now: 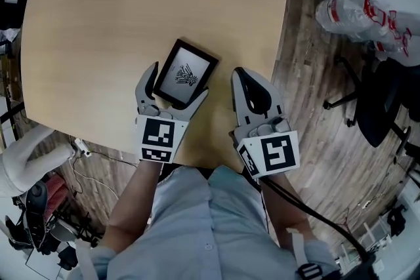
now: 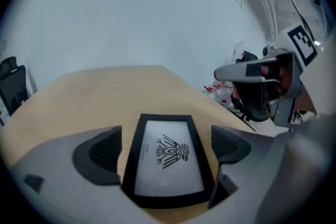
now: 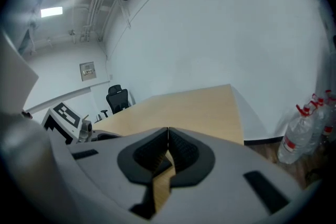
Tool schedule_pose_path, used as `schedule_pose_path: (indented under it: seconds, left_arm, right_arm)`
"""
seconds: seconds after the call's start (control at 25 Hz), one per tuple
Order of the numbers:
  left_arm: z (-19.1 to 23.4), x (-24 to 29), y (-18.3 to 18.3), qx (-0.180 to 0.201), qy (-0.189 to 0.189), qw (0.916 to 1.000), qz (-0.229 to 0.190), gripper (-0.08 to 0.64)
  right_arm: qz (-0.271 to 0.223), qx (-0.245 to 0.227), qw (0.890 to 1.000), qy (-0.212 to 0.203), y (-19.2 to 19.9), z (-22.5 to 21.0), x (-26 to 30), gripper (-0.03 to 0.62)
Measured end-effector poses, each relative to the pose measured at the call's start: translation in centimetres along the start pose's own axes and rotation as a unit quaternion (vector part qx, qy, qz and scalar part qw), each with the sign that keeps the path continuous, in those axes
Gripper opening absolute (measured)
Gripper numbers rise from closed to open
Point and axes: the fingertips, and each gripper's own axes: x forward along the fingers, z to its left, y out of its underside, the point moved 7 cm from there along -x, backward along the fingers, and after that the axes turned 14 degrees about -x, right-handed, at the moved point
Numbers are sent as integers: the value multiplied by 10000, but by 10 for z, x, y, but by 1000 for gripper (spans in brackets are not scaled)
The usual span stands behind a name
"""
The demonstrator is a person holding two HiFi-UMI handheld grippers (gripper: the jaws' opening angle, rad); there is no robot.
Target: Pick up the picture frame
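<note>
A black picture frame (image 1: pixel 186 72) with a white print of a dark figure lies flat on the wooden table (image 1: pixel 118 10), near its front edge. My left gripper (image 1: pixel 179 82) stands open around the frame's near end, one finger on each side. In the left gripper view the frame (image 2: pixel 168 157) sits between the pads (image 2: pixel 107 150) with a gap on both sides. My right gripper (image 1: pixel 241 75) is shut and empty, just right of the frame over the table's corner. Its closed jaws (image 3: pixel 168 136) point across the bare tabletop.
Plastic water bottles (image 1: pixel 364 16) stand on the floor to the right, beside a black office chair (image 1: pixel 384 101). Another chair (image 3: pixel 118 97) stands past the table's far end. The table's front edge runs close to the person's body.
</note>
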Motion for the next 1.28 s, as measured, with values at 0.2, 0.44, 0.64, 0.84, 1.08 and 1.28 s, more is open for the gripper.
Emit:
schedule_pose_path:
  seconds: [0.2,0.44,0.64,0.84,1.08,1.28]
  left_arm:
    - [-2,12,14,63,-83,9992,379,532]
    - [2,17,15,157,-222,9987,429,543]
    - [5,15,14,145,-219,9983,517,543]
    - [5,14,14,189,-165,9977,627,541]
    - [2,13,13,210,-127,9967,773,513]
    - [5,13,10,85,-150,9964,834,497]
  right_arm:
    - [-8,134,9999,62,4,-9,-1,3]
    - [19,260,9996,76,6,-14,1,3]
    - [54,363,9993,30,9,-12,4,3]
    - [33,396,9992,-25,9,-12,5,3]
    - [30,433,9991,-8,11,-16,0,2]
    - [30,459,9989,1,11,-18,1,3]
